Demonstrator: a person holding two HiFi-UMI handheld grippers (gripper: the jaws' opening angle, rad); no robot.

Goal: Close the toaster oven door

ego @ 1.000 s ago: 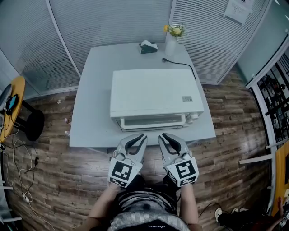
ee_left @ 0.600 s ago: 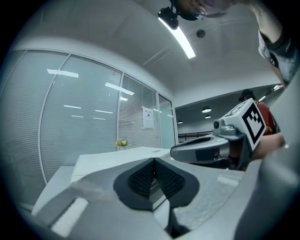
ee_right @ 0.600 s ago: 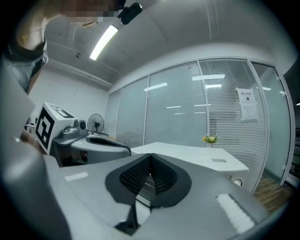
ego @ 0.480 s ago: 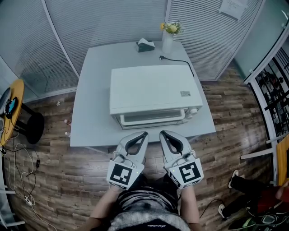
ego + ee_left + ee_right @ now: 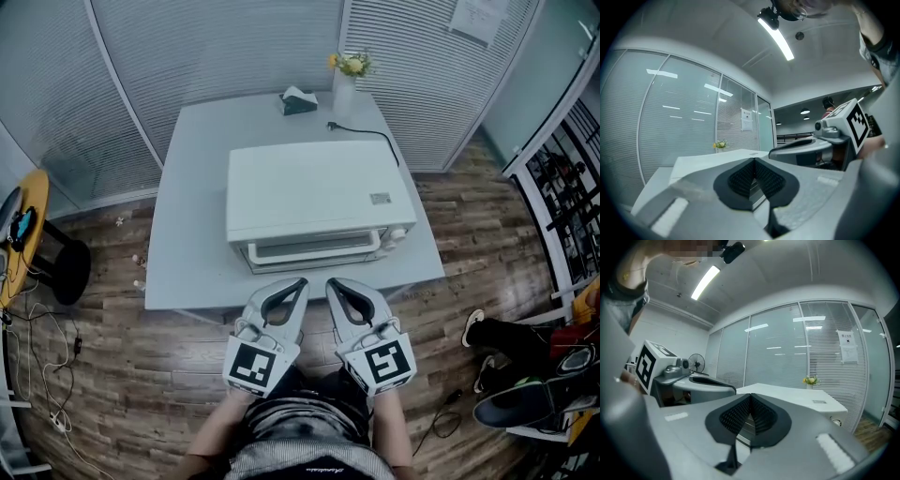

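Note:
The white toaster oven stands in the middle of the grey table, its glass door facing me. I cannot tell whether the door is fully closed. My left gripper and right gripper hang side by side just in front of the table's near edge, below the door, touching nothing. Both are shut and empty. In the left gripper view the ribbed pads meet in front of the oven's top. In the right gripper view the pads meet too, with the oven behind.
At the table's back stand a vase of yellow flowers and a small dark box, and the oven's black cord lies there. A stool is at the left. A person's shoes are at the right. Glass walls with blinds stand behind.
Both grippers' jaws have drawn together and are now shut. The hands have hardly moved. A person's legs and shoes have come into view on the floor at the right.

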